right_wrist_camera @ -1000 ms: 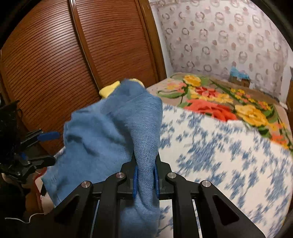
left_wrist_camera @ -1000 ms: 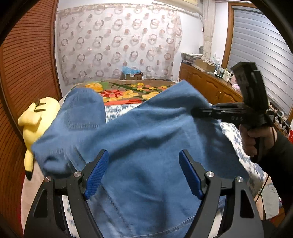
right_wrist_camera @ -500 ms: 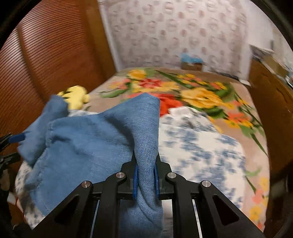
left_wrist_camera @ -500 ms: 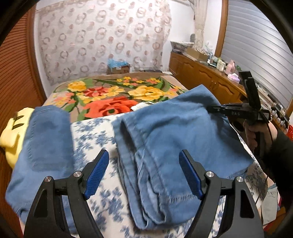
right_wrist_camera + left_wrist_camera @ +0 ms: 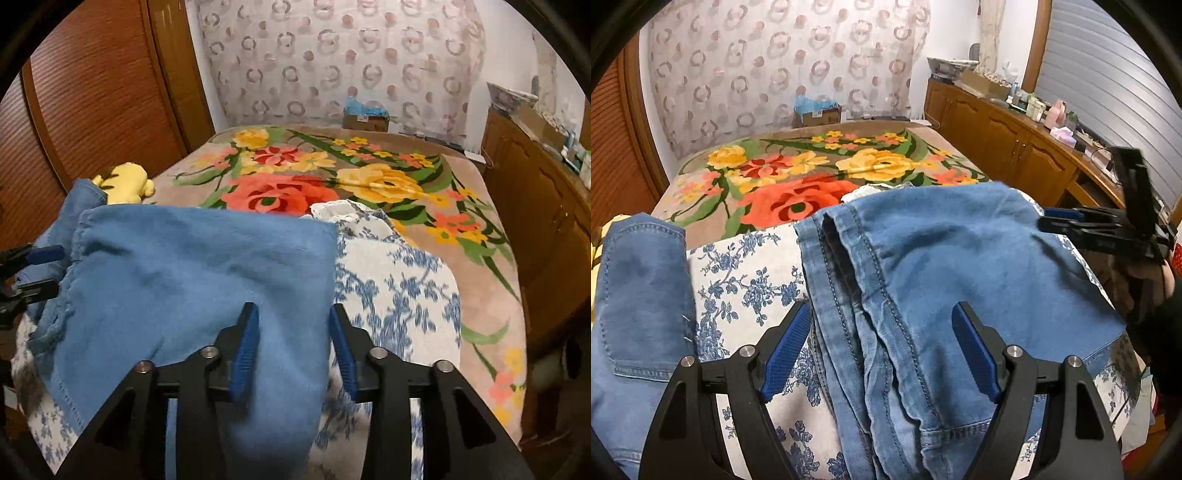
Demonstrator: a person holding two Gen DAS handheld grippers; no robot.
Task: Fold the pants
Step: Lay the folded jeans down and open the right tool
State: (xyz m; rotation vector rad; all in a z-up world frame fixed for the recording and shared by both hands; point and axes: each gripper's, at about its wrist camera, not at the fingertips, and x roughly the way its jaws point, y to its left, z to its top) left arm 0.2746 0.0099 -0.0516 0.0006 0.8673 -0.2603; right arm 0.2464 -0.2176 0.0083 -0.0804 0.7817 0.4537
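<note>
Pants (image 5: 960,280): blue denim, lying folded on the bed, in the centre and lower part of the left wrist view; in the right wrist view they fill the lower left (image 5: 192,280).
Pocket part of the pants (image 5: 642,295): at the left edge of the left wrist view, apart from the folded legs, with the cloth showing between them.
Left tool (image 5: 882,350): its blue pads stand wide apart above the hem edges of the legs; it holds nothing.
Right tool (image 5: 293,345): its pads are apart, one on each side of the right edge of the fold; they do not press the denim. From the left wrist view it shows at the right edge (image 5: 1108,229), beside the far corner of the pants.
Blue-flowered white cloth (image 5: 750,280): spread under the pants.
Floral blanket (image 5: 332,177): covers the bed behind, in the middle of both views.
Yellow plush toy (image 5: 123,182): at the left, just behind the pants.
Wooden cabinet (image 5: 1015,147): at the right of the bed.
</note>
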